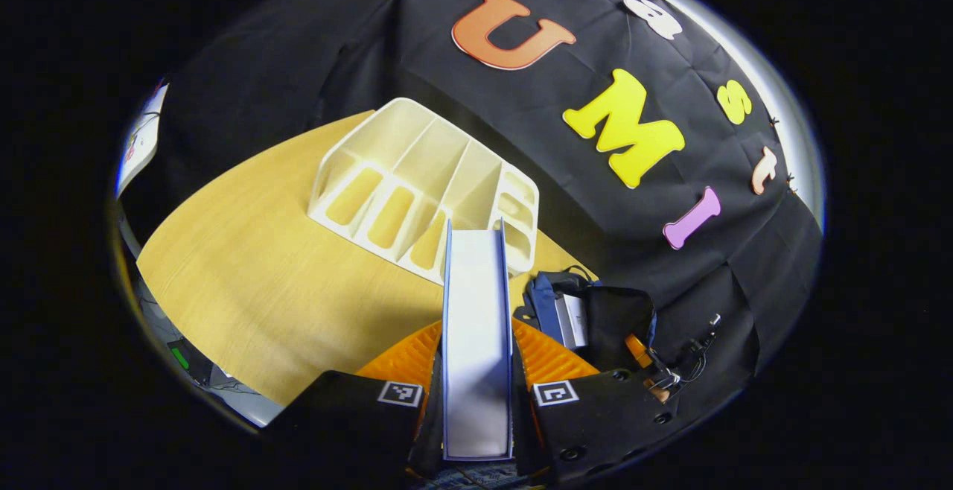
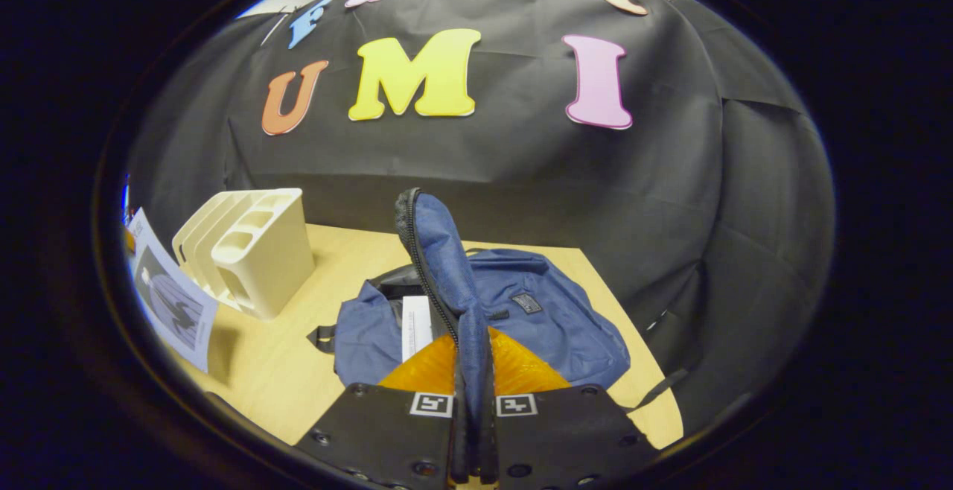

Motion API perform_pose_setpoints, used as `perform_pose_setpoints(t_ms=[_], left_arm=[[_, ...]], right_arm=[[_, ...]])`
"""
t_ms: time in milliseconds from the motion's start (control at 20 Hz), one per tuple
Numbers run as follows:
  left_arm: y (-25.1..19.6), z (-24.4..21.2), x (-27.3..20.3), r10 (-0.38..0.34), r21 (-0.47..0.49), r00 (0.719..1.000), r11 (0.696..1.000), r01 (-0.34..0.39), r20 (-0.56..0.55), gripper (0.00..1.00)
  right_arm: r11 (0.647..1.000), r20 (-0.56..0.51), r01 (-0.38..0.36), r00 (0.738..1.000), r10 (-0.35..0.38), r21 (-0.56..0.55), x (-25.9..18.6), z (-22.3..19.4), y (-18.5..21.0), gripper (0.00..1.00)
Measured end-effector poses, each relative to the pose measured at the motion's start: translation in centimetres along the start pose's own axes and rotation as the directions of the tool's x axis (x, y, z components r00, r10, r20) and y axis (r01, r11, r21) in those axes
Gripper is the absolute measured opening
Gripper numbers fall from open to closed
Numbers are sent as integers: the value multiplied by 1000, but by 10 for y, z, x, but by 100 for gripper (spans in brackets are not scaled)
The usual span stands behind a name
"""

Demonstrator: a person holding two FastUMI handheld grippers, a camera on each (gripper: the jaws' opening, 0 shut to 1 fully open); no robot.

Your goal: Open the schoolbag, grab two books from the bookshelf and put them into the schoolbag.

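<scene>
Left gripper view: at far left, wooden desk [image 1: 246, 281], bare and pale; further right on it, cream bookshelf [image 1: 424, 188], compartments looking vacant. At centre, left tool [image 1: 476, 393] clamped on a book [image 1: 476, 326], white page edges up, blue cover edges against both orange fingers [image 1: 402, 360]. Just right of that, schoolbag [image 1: 595, 315] lying open on the desk beside the bookshelf, a white-edged book inside [image 1: 573, 320]. Right gripper view: at far left edge, held book [image 2: 173, 302], off the desk, its illustrated cover showing; next, bookshelf [image 2: 249, 252] standing upright on the desk [image 2: 275, 371]. At centre, blue schoolbag [image 2: 551, 319] lying near the bookshelf, mouth open, white book [image 2: 416, 326] inside the opening. Right tool [image 2: 473, 408] pinched closed on the schoolbag's zipper-edged flap [image 2: 439, 252], holding it upright above the opening.
</scene>
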State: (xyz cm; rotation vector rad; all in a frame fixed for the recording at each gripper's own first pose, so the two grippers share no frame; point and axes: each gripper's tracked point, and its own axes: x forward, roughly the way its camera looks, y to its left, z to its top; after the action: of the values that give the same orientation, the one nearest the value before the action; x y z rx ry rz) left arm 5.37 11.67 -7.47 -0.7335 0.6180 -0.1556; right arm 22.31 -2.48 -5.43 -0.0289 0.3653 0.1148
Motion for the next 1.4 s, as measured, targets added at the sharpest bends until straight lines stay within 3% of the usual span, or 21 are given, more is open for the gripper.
perform_pose_setpoints(t_ms=[350, 650, 750, 1000, 1400], left_arm=[[-61, -31, 66, -142, -40, 985, 990, 138, -95, 40], [-105, -31, 97, -204, -42, 970, 979, 200, -131, 40], [-124, -37, 128, -224, -50, 966, 974, 219, -131, 40], [-150, -19, 149, -227, -84, 970, 972, 220, -89, 40], [-194, -23, 212, -292, -189, 951, 944, 270, -102, 40]], right_arm=[[1000, -8, -8, 1000, 8, -19, -3, 4, -3, 7], [999, -16, -20, 1000, 19, -43, -3, 16, -8, 6], [999, -11, -18, 1000, 17, -52, -5, 22, -9, 6], [999, 14, -12, 1000, 12, -44, -15, 40, -8, 6], [1000, 26, 1, 1000, 0, -10, -19, 47, -16, 6]])
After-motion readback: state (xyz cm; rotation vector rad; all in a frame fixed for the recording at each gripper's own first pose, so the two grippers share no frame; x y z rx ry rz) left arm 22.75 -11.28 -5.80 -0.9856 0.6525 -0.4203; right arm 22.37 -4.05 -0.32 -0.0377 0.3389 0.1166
